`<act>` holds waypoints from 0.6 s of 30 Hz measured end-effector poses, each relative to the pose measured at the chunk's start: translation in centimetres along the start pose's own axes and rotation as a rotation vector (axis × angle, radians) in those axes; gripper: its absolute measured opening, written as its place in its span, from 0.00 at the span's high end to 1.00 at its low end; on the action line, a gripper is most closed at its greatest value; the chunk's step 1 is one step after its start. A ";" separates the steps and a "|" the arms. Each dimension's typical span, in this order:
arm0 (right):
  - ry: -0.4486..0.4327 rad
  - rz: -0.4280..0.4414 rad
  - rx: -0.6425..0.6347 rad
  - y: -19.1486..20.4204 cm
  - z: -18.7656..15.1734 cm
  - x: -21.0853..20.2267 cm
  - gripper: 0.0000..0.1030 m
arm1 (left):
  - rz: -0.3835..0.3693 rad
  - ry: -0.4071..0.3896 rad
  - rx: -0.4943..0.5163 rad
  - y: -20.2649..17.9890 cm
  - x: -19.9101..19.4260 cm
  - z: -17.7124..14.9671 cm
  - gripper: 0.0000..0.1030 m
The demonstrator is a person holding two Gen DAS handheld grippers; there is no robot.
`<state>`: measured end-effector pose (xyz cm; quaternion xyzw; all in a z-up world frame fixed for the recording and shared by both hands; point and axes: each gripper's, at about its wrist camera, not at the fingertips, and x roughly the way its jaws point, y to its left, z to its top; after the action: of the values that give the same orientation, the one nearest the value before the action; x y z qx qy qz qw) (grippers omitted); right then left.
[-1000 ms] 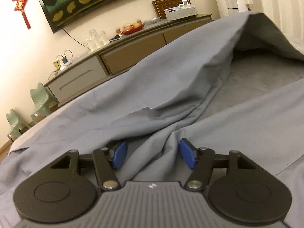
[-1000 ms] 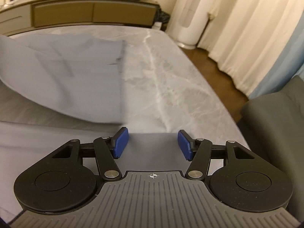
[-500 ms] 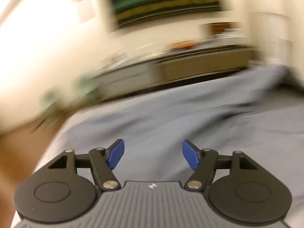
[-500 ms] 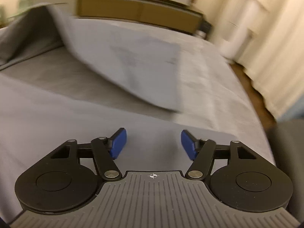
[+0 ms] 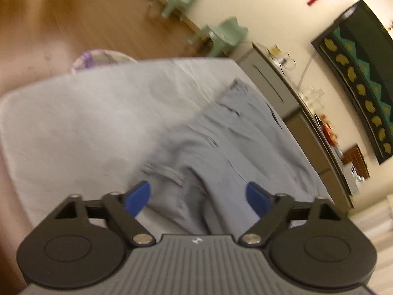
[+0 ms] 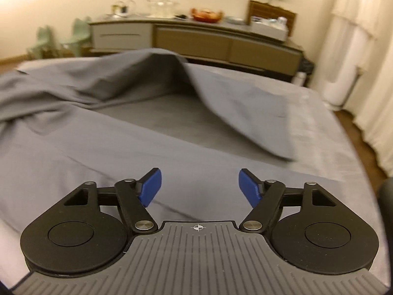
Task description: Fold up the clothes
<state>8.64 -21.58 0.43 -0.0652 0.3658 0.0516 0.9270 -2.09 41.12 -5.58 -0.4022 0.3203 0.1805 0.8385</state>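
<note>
A large blue-grey garment lies spread on the bed, with a loose fold humped up across its far part. In the left wrist view the same garment runs crumpled along the bed's light sheet. My left gripper is open and empty just above the crumpled cloth. My right gripper is open and empty above the flat near part of the garment. Neither gripper holds cloth.
A long sideboard with dishes and boxes stands past the bed's far end. Two green children's chairs stand at its left. White curtains and a white standing unit are on the right. A purple patterned item lies beside the bed.
Both grippers have swung left. The left view rolled and now looks along the bed's left edge and floor. The raised fold of the garment has dropped lower towards the bed.
</note>
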 end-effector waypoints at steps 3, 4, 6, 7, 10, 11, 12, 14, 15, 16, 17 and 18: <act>0.014 0.023 -0.011 2.2 0.1 0.8 0.28 | -0.005 0.043 0.025 -1.6 3.3 0.0 0.13; 0.021 0.024 -0.021 2.8 0.1 1.3 0.28 | -0.045 0.001 0.058 -2.3 2.8 0.1 0.13; 0.032 0.027 -0.042 3.7 0.0 2.2 0.28 | -0.124 -0.083 0.123 -3.6 1.9 0.4 0.18; 0.040 0.025 -0.051 4.0 -0.1 2.6 0.28 | -0.163 -0.125 0.156 -4.2 1.4 0.6 0.46; 0.073 -0.001 -0.058 4.0 -0.6 3.9 0.28 | -0.281 -0.252 0.253 -6.2 0.1 1.0 0.99; 0.085 -0.012 -0.057 3.9 -0.8 4.3 0.28 | -0.320 -0.294 0.286 -6.9 -0.4 1.1 0.99; 0.097 -0.023 -0.055 3.7 -1.0 4.7 0.28 | -0.360 -0.336 0.318 -7.5 -0.9 1.3 0.99; 0.121 -0.045 -0.053 3.4 -1.4 5.5 0.25 | -0.434 -0.417 0.379 -8.7 -1.8 1.5 0.98; 0.133 -0.056 -0.051 3.2 -1.6 5.8 0.23 | -0.423 -0.412 0.361 -7.6 -2.1 1.4 0.98; 0.145 -0.067 -0.050 3.0 -1.9 6.2 0.20 | -0.404 -0.398 0.338 -6.5 -2.3 1.4 0.97; 0.155 -0.069 -0.045 2.8 -2.0 6.5 0.18 | -0.304 -0.293 0.254 -4.7 -0.3 1.7 0.97; 0.160 -0.063 -0.035 2.4 -2.1 6.6 0.17 | -0.204 -0.189 0.171 -3.0 1.7 2.0 0.96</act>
<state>11.64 -19.22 -5.81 -0.0966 0.4357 0.0236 0.8946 1.63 40.95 -4.16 -0.3410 0.2116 0.1036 0.9101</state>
